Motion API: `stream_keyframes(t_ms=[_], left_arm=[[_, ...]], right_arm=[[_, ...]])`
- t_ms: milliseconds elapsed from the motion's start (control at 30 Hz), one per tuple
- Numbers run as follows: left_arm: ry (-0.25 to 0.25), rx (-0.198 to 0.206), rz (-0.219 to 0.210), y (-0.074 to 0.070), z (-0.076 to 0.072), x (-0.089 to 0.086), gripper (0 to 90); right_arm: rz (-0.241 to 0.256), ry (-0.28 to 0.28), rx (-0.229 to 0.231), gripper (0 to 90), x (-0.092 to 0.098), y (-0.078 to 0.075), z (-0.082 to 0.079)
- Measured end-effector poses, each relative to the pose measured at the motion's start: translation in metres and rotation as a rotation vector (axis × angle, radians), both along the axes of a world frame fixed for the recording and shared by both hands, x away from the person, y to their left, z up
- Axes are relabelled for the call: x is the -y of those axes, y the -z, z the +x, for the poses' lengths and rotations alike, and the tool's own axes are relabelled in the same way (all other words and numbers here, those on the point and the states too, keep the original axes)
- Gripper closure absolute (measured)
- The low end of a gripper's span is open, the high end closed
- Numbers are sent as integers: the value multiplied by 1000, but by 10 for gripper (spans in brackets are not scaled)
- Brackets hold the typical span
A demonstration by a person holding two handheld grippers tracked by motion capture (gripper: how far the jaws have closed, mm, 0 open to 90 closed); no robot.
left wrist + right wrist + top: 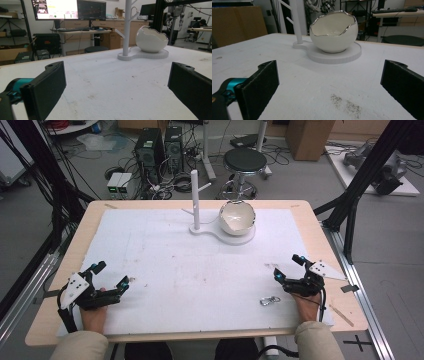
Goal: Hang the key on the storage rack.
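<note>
A white eggshell-shaped bowl (237, 216) with a jagged silver rim sits on a white round base (243, 238) at the far middle of the table. A white branched stand (195, 200) rises from the same base just left of it. The bowl (151, 38) and stand (127, 27) lie far ahead in the left gripper view, and the bowl (333, 32) lies ahead in the right gripper view. My left gripper (111, 275) rests open at the near left. My right gripper (288, 267) rests open at the near right. A small metal clasp (269, 300) lies just left of the right hand.
A white mat (165, 270) with small dirt specks covers most of the wooden table (320, 235). Behind the table are a black stool (245, 162), computer towers (150, 150) and floor cables. A black frame leg (357, 195) stands at the right.
</note>
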State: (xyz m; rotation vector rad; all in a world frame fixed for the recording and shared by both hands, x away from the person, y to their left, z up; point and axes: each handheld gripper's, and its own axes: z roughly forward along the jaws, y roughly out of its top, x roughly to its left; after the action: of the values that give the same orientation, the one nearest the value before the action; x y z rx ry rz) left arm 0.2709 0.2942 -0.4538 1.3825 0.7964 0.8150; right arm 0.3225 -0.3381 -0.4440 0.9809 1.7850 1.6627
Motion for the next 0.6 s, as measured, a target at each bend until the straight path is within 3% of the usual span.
stream_keyframes(t_ms=[67, 200, 267, 300, 333, 433, 500, 533, 600], left_arm=[[-1, 1, 2, 0, 0, 0, 21], [-2, -1, 0, 0, 0, 0, 21], [0, 2, 4, 0, 0, 0, 21], [-1, 1, 2, 0, 0, 0, 21], [-1, 1, 1, 0, 0, 0, 21], [-1, 1, 0, 0, 0, 1, 21], [-1, 2, 2, 0, 0, 0, 21], [-1, 2, 2, 0, 0, 0, 20], [-1, 2, 1, 0, 0, 0, 21]], right_arm=[[25, -13, 16, 8, 3, -7, -2], [9, -42, 21, 8, 8, -23, -5], [-46, -68, 6, 8, 11, -42, -10], [-46, -68, 6, 8, 11, -42, -10], [-83, -103, 21, 8, 13, -56, -13], [-146, -159, 20, 8, 14, -76, -17], [-200, -199, 23, 9, 15, -87, -18], [-200, -199, 23, 9, 15, -87, -18], [-280, -266, 6, 9, 14, -99, -21]])
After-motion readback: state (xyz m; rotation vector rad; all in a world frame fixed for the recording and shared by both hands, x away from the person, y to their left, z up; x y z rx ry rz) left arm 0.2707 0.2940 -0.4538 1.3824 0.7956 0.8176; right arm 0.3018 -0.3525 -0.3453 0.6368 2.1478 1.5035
